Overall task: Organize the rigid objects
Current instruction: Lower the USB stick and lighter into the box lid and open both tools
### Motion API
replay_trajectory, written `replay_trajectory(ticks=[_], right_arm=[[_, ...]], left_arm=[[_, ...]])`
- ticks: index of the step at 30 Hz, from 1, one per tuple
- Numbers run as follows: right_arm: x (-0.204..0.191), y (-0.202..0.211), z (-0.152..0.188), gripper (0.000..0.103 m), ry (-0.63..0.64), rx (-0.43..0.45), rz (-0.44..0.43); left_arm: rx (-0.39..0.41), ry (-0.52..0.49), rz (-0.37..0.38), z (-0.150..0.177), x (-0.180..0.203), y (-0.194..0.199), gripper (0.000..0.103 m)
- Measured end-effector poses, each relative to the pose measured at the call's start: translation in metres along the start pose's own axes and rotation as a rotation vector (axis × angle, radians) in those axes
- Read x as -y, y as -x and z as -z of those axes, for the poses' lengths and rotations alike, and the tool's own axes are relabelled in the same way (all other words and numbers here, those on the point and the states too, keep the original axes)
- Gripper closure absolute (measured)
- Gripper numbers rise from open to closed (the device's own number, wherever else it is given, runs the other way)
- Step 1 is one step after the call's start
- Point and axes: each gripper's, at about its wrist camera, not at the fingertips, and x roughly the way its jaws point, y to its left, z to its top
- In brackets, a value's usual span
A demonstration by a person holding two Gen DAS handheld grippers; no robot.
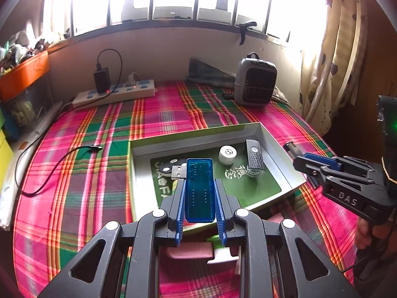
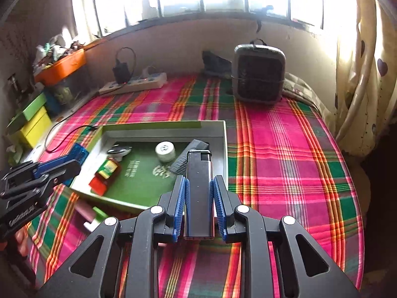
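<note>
Holding a translucent blue USB stick [image 1: 199, 190] between its blue pads, the left gripper [image 1: 199, 198] is closed on it, and the metal plug of the stick points forward over the near edge of the tray [image 1: 273, 137]. The right gripper [image 2: 199, 198] is also closed, on a dark lighter [image 2: 199, 193] with a silver top, and it hangs over the near right corner of the same tray. Just beside the near wall of the tray, on the plaid cloth [image 2: 285, 149], lies a pink and green object that I cannot identify. Inside the tray, on its green bottom, are a white round cap [image 1: 227, 154], a dark ribbed lighter [image 1: 254, 158] near the right wall, a small red and green box [image 2: 105, 175] and a black round piece [image 2: 118, 149]. Farther away, near the wall, a white power strip [image 1: 115, 93] with a black charger lies on the left and a grey heater [image 1: 255, 82] stands on the right.
</note>
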Motion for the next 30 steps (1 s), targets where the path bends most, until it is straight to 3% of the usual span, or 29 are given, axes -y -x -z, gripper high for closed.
replay_trajectory(ticks=[8,18,30], right_arm=[[0.013,-0.029,-0.009,0.079,-0.06,-0.057,-0.002],[0.014,-0.056,-0.013,0.079,-0.079,-0.116,0.013],[0.01,-0.066,-0.022,0.079,-0.076,-0.124,0.052]], left_arm=[[-0.051,-0.005,0.046,-0.01,0.008,-0.028,0.082],[-0.071,-0.029,0.042,-0.016,0.018,-0.046,0.082],[-0.116,-0.035,0.024,-0.015,0.02,-0.07,0.082]])
